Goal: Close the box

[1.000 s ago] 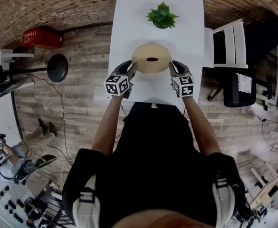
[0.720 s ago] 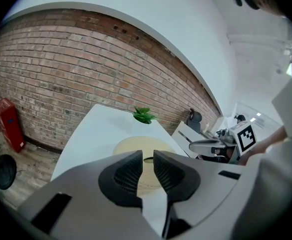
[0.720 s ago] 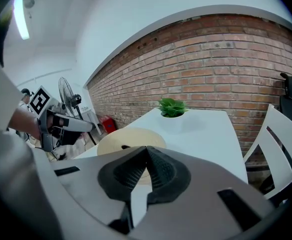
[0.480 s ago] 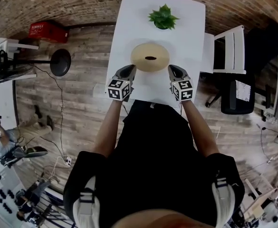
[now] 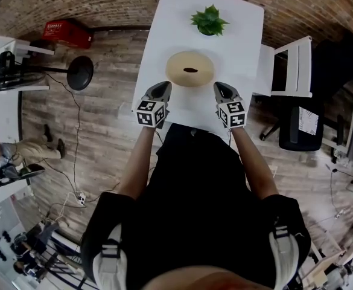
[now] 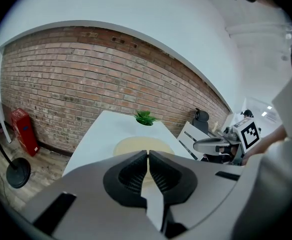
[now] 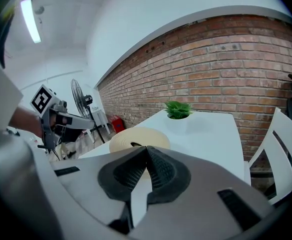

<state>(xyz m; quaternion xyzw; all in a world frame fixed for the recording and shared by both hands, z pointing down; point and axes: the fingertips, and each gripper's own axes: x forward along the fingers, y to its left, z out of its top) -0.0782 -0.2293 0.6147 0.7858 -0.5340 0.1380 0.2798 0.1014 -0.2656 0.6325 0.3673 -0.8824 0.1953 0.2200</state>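
Note:
A round beige box (image 5: 190, 69) with its lid on and a dark spot in the middle stands on the white table (image 5: 236, 47). My left gripper (image 5: 163, 87) is shut and empty, a short way off the box's near left side. On the near right side, my right gripper (image 5: 221, 87) is likewise shut with nothing in it. In the left gripper view the box (image 6: 131, 146) lies beyond my left gripper's (image 6: 148, 156) closed tips. The right gripper view shows the box (image 7: 139, 138) ahead of my right gripper (image 7: 146, 151).
A small green plant (image 5: 208, 20) in a white pot stands at the table's far end. A white chair (image 5: 291, 65) and a black office chair (image 5: 302, 122) are to the right. On the wooden floor at the left are a fan base (image 5: 79, 72) and a red case (image 5: 67, 34).
Both grippers have drawn back from the box's sides toward the person and their jaws have shut. The box stays in place on the table.

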